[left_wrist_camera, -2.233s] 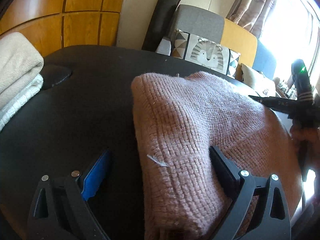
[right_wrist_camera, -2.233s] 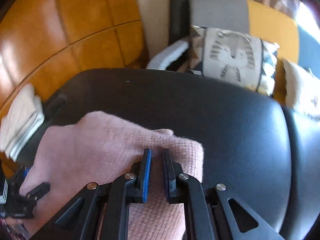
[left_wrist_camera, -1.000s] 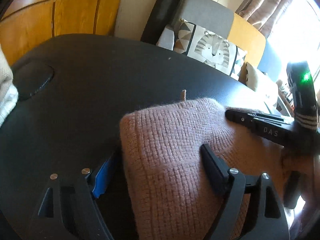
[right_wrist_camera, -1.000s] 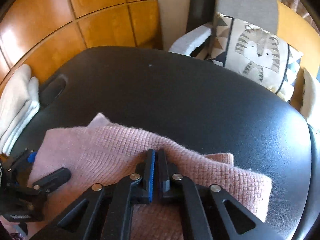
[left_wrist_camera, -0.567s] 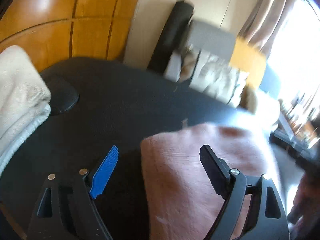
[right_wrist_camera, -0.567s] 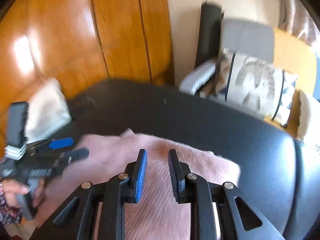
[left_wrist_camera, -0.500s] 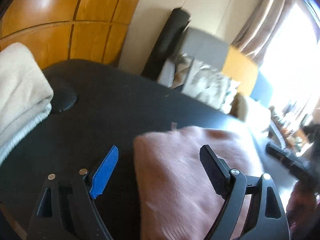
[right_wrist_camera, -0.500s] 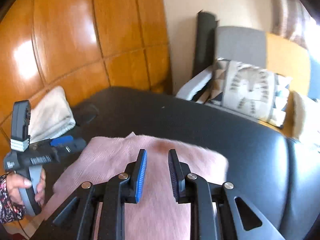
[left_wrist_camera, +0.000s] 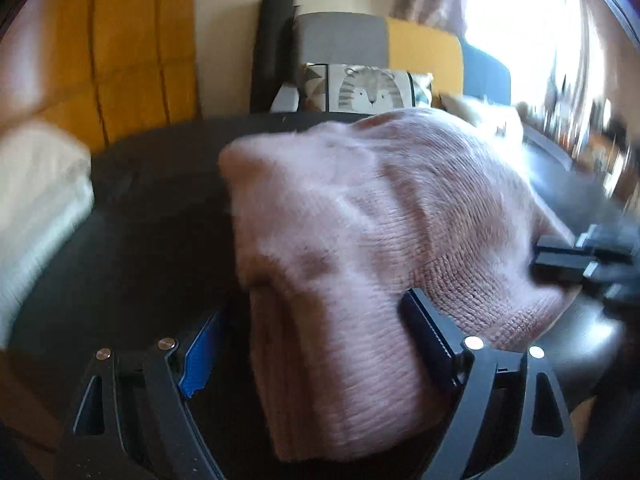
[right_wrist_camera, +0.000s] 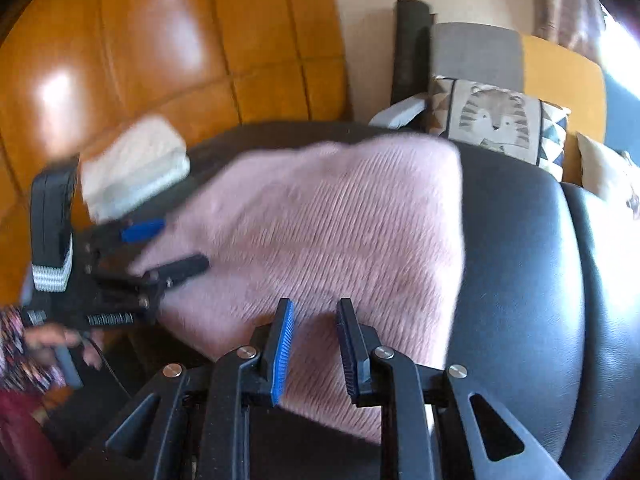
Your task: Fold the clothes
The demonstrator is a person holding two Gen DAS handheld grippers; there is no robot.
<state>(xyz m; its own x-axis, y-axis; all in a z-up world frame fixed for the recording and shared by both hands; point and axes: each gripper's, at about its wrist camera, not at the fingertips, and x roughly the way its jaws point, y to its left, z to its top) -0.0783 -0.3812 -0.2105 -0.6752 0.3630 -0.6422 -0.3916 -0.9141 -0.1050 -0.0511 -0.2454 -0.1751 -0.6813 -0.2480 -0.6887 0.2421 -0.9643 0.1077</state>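
Two tongs working over one folded pink sweater (left_wrist_camera: 360, 216), lying on the black padded desk (right_wrist_camera: 520, 240). Left tongs (left_wrist_camera: 316, 344) spreading wider, straddling the sweater's near corner, pads not pressing it. Right tongs (right_wrist_camera: 316, 344) standing slightly parted just above the sweater's near edge, grasping nothing. Folded cream towels (right_wrist_camera: 132, 164) resting at the desk's far left, well apart from the sweater.

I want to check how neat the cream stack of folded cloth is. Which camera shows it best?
The right wrist view: the cream stack sits whole beyond the pink sweater, at the far left of the black surface, though somewhat blurred. In the left wrist view it is cut off by the frame's left edge and blurred more.
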